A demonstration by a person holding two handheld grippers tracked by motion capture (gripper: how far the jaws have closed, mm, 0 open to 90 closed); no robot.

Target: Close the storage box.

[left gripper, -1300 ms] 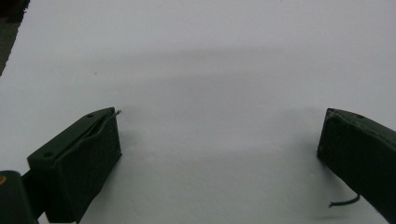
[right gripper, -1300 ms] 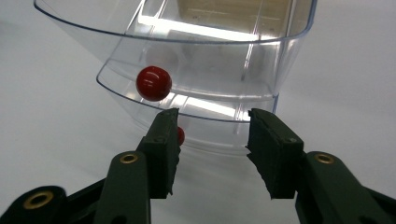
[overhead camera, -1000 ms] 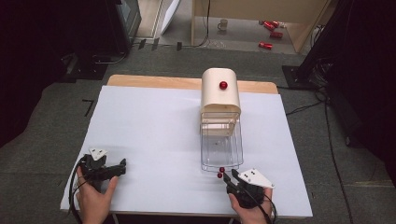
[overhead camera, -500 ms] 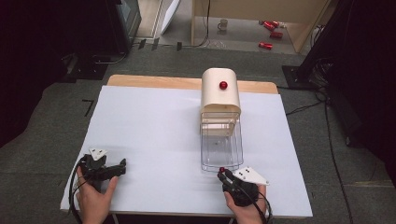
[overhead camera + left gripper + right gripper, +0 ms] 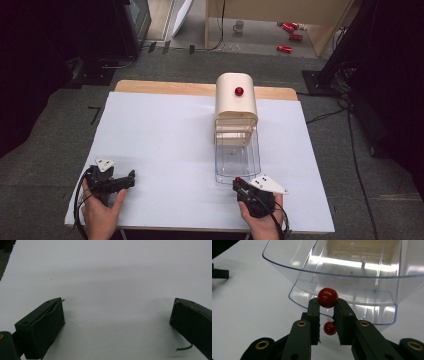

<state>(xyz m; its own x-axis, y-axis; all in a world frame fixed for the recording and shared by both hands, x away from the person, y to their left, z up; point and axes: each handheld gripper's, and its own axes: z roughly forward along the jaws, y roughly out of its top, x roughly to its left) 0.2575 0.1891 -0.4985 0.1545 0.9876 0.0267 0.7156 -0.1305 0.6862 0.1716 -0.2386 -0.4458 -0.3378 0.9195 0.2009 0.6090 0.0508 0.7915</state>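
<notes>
A clear plastic drawer (image 5: 237,155) (image 5: 352,270) stands pulled out toward me from a pale wooden box (image 5: 235,100) that has a red knob (image 5: 239,91) on its rounded front. At the drawer's near edge sits a small red ball knob (image 5: 238,179) (image 5: 327,297). My right gripper (image 5: 240,185) (image 5: 327,303) has just been closing, and its tips now press on both sides of that ball. A smaller red spot below it looks like a reflection. My left gripper (image 5: 131,178) (image 5: 117,310) lies on the white sheet at the near left, jaws wide apart and empty.
A white sheet (image 5: 165,140) covers the table, and a wooden strip (image 5: 165,88) shows along its far edge. The table's near edge lies just behind both hands. Red cans (image 5: 290,30), a mug (image 5: 239,26) and cables lie on the floor beyond.
The right gripper has shifted a little left onto the drawer's red ball knob, and its jaws have narrowed around it. The left gripper has stayed put.
</notes>
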